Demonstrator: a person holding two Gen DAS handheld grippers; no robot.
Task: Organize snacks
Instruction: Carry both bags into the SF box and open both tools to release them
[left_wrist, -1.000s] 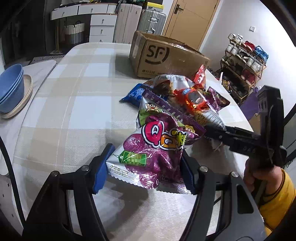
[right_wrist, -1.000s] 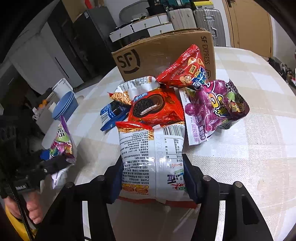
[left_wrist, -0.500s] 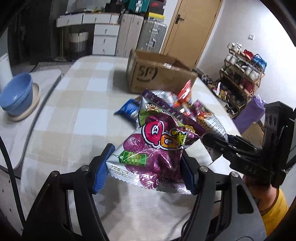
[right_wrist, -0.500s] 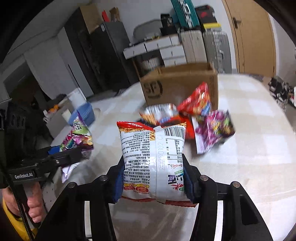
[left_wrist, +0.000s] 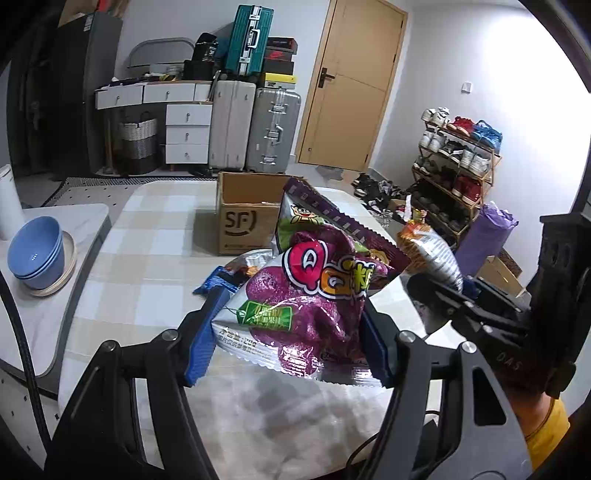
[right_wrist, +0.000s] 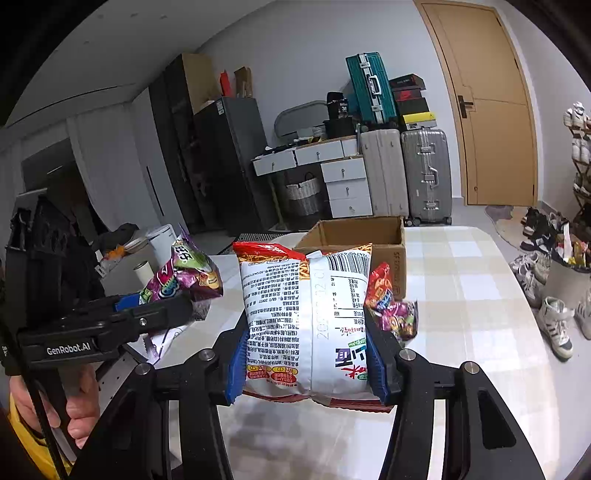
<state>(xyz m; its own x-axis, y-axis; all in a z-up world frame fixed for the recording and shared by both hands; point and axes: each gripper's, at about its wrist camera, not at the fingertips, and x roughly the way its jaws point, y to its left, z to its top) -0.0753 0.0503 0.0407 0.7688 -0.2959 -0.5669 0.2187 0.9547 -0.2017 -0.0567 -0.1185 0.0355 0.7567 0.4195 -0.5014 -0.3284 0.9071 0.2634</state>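
My left gripper (left_wrist: 288, 343) is shut on a purple snack bag (left_wrist: 310, 295) and holds it up above the checked table (left_wrist: 147, 266). My right gripper (right_wrist: 306, 365) is shut on a white and red noodle snack bag (right_wrist: 306, 317), also lifted off the table. Each gripper shows in the other's view: the right gripper (left_wrist: 436, 291) with its bag at the right, the left gripper (right_wrist: 159, 314) with the purple bag (right_wrist: 184, 273) at the left. An open SF cardboard box (left_wrist: 247, 218) stands farther back on the table. Other snack bags (right_wrist: 391, 302) lie in front of it.
Blue bowls (left_wrist: 35, 254) are stacked on a side counter at the left. Suitcases (left_wrist: 273, 129) and white drawers (left_wrist: 184, 125) stand against the back wall by a door. A shoe rack (left_wrist: 458, 173) is at the right, with shoes (right_wrist: 554, 325) on the floor.
Both grippers have lifted their bags up off the table and away from the snack pile. The box and pile now sit lower and farther off in both views.
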